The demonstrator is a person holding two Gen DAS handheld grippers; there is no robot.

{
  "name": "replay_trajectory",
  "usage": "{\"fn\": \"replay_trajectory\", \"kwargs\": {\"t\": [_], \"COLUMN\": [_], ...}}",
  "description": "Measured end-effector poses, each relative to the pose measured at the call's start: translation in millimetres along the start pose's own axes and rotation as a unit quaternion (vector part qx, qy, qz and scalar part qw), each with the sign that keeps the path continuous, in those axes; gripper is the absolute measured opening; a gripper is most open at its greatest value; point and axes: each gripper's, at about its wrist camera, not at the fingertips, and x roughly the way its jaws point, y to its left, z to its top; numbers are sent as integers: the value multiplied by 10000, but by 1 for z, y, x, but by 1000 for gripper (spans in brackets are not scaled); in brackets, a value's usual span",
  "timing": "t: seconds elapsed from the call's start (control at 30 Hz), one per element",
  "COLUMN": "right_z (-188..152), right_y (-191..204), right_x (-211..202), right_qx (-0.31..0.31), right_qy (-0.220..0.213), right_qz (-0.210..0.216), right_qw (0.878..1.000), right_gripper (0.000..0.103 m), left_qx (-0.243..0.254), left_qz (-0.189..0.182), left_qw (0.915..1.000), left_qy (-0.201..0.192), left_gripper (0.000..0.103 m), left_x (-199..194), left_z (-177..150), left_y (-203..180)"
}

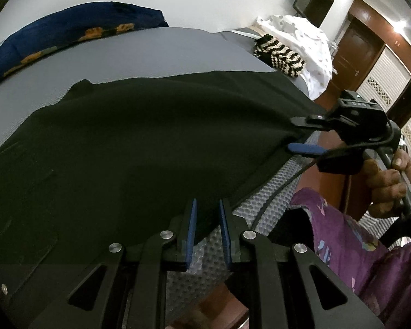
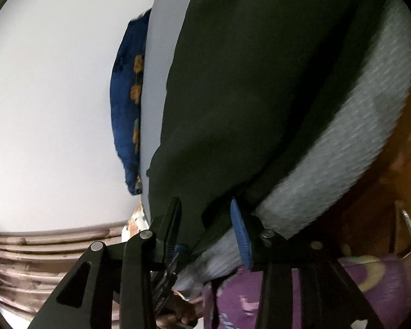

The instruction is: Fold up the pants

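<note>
Black pants (image 1: 137, 150) lie spread across a grey mattress (image 1: 150, 52), their near edge hanging over its side. At the bottom of the left wrist view my left gripper (image 1: 208, 230) is shut on that near edge, the cloth pinched between its blue pads. My right gripper (image 1: 296, 134) is at the pants' right corner, held by a person's hand (image 1: 389, 183). Its fingers stand apart, one above the cloth and the blue one below. In the right wrist view the pants (image 2: 246, 82) run between the right gripper's (image 2: 205, 219) spread fingers, which do not press on them.
A blue cloth with orange print (image 1: 68, 33) lies along the mattress's far side by the white wall. A black-and-white striped knit (image 1: 279, 54) and a white dotted cloth (image 1: 309, 41) sit at the far right corner. The person's purple clothing (image 1: 356, 246) is close on the right.
</note>
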Motion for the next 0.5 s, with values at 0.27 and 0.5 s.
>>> {"fn": "replay_trajectory", "kwargs": {"t": [0.27, 0.5], "right_z": [-19, -35], "right_y": [17, 20], "right_x": [32, 18], "right_qx": [-284, -286], "right_qy": [-63, -22], "right_qz": [-287, -282], "right_qw": [9992, 9992], "right_gripper": [7, 5], "left_qx": [-99, -17], "left_qz": [75, 386], "left_qw": [9998, 9992], "left_qy": [-160, -109], "left_gripper": [23, 23], "left_x": [-9, -20], "left_z": [-7, -21], "left_y": [11, 25]}}
